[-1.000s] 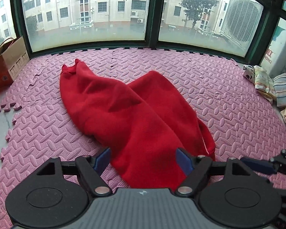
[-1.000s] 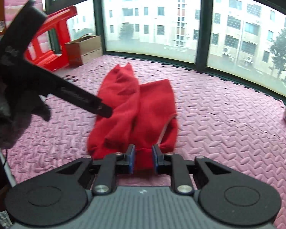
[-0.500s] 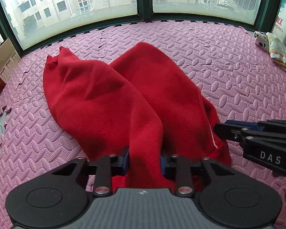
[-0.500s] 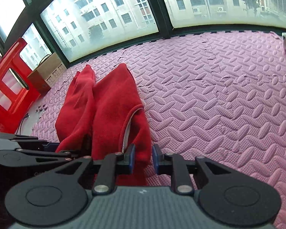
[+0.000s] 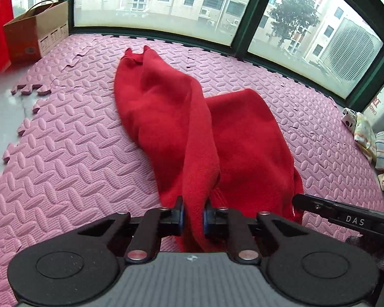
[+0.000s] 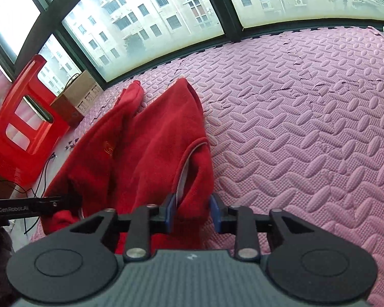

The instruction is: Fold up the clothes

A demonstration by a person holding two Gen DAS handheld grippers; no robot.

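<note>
Where the pink foam mat (image 5: 64,168) breaks into loose jigsaw edges at the far left, the left wrist view shows bare grey floor (image 5: 2,102) and a brown cardboard box (image 5: 35,35) against the window. The red garment (image 5: 166,128) lies on the mat in the middle, in two long lobes that run away toward the glass. A raised ridge of its cloth comes straight down into the left gripper (image 5: 193,216), whose jaws are closing, and the blue pads already pinch that fold between them. Further right, the dark tip of the right gripper (image 5: 320,208) reaches in by the garment's near edge. Only this view takes in the heap of pale folded clothes (image 5: 371,140) at the right wall.

The right wrist view alone shows a red plastic chair (image 6: 25,133) at far left, with black cables (image 6: 30,186) on the floor below it, and the left gripper's finger (image 6: 38,206) entering from the left border at the garment's near left corner. In the middle the garment shows a pale inner lining (image 6: 185,171) along an opening. The right gripper (image 6: 193,212) straddles the cloth at that edge; its jaws are opening, with fabric between them and a visible gap at the right pad. To the right is bare mat.
</note>
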